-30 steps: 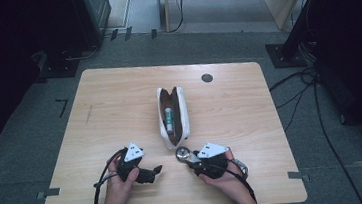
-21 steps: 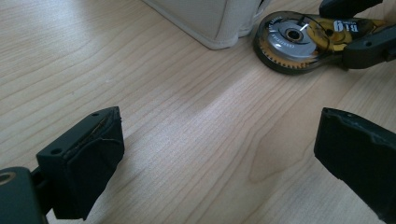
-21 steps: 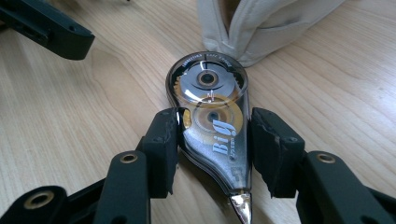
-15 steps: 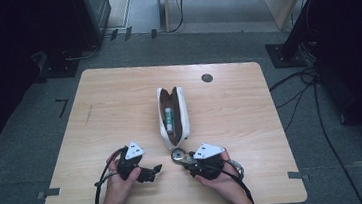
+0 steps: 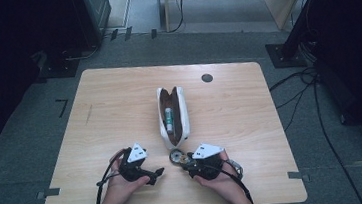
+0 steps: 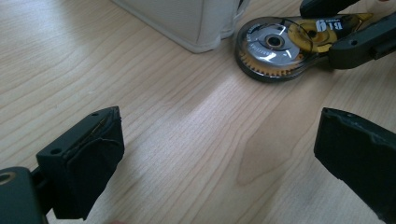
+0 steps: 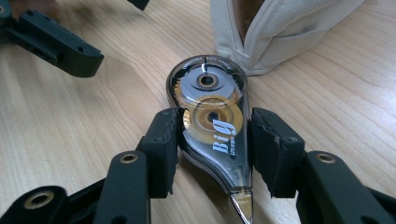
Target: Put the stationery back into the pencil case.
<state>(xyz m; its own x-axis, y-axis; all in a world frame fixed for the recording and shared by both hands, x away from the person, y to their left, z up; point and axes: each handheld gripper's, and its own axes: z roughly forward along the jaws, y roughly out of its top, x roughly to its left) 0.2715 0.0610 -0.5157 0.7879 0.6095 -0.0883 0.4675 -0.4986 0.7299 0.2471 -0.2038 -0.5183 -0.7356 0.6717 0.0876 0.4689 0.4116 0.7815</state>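
Right gripper [image 7: 212, 140] has its pads pressed to both flanks of the correction tape dispenser [image 7: 212, 121], which lies flat on the table [image 5: 230, 107] just near of the open pencil case [image 5: 173, 115]. Looks like the grasp step; next calls for a lift and carry over the pouch mouth. Left gripper [image 6: 219, 154] sits wide and empty to the left. Near edge is close; plenty of bare wood far and right.

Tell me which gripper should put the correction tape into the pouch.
Right. The right gripper has its jaws closed around the correction tape, next to the open pouch. The left gripper is open and holds nothing.
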